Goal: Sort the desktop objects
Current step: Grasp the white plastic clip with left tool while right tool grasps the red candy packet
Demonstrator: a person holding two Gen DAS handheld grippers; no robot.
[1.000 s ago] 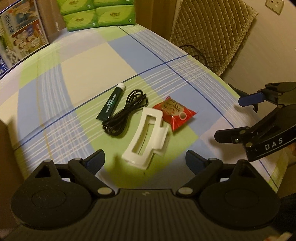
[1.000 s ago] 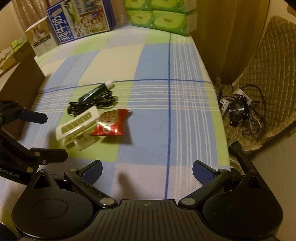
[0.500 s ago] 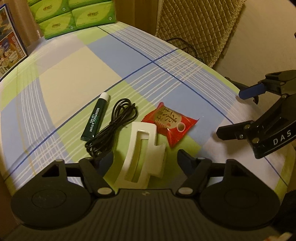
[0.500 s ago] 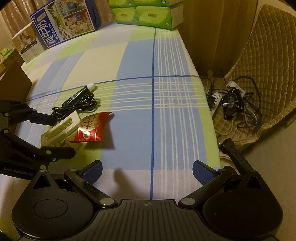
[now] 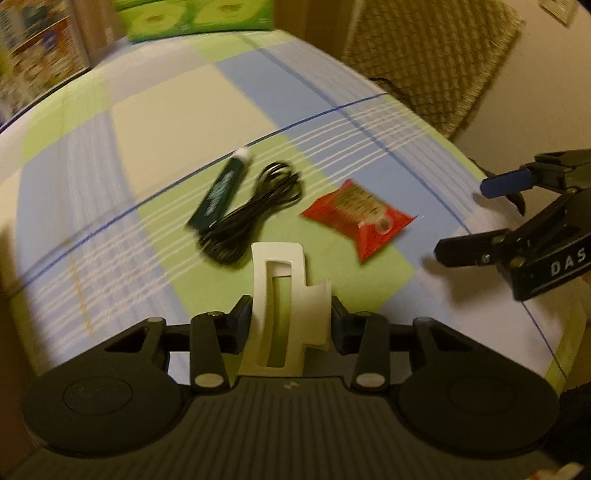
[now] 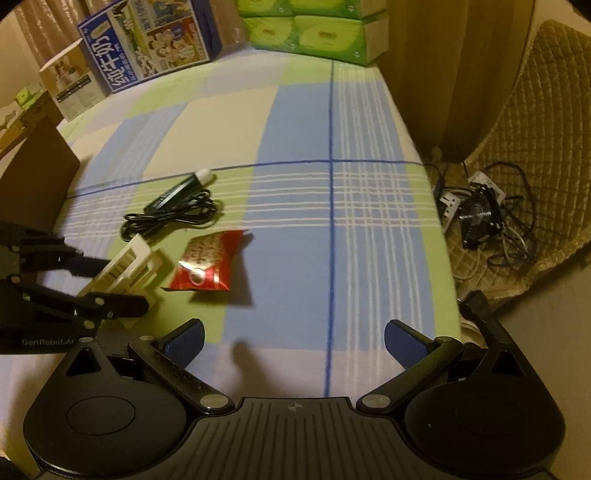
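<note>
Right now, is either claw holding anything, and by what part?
Left claw is shut on the white hair clip, gripping its near end by the two long sides. Right claw is open, empty.

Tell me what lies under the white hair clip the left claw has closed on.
Through the white hair clip's slot, green checked tablecloth shows. Its near end is hidden by the left claw, so whether it rests on the cloth can't be told.

Bare cloth [image 6: 332, 258] right of the snack packet [image 6: 207, 264]; boxes [image 6: 314, 33] line the far edge.
</note>
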